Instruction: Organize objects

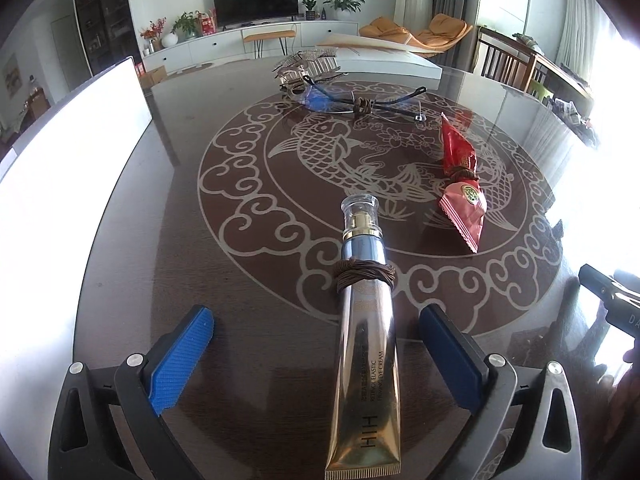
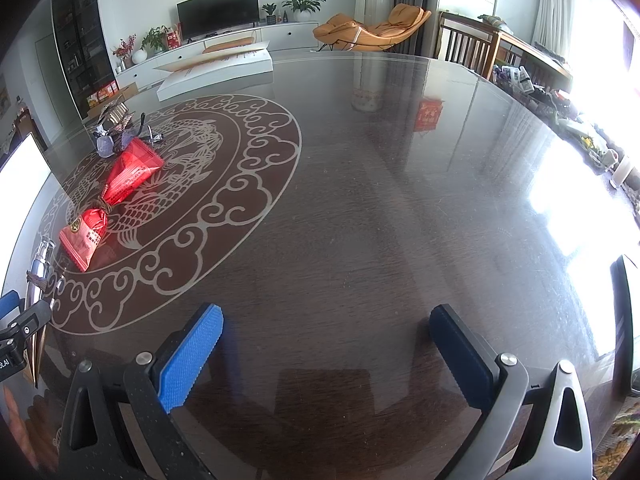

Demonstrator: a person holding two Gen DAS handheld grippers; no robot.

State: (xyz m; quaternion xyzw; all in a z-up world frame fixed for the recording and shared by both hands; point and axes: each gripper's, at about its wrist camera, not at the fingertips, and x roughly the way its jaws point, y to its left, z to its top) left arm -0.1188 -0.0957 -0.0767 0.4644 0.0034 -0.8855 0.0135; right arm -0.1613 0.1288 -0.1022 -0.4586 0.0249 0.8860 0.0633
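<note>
Claw-wise, the left claw point(image 1: 316, 360) gapes apart around the eye-cream tube point(image 1: 366, 344) lying on the glossy surface point(image 1: 248, 280); the right claw point(image 2: 326, 354) hangs apart, empty. Closing off-centre could skid that slick tube.
</note>
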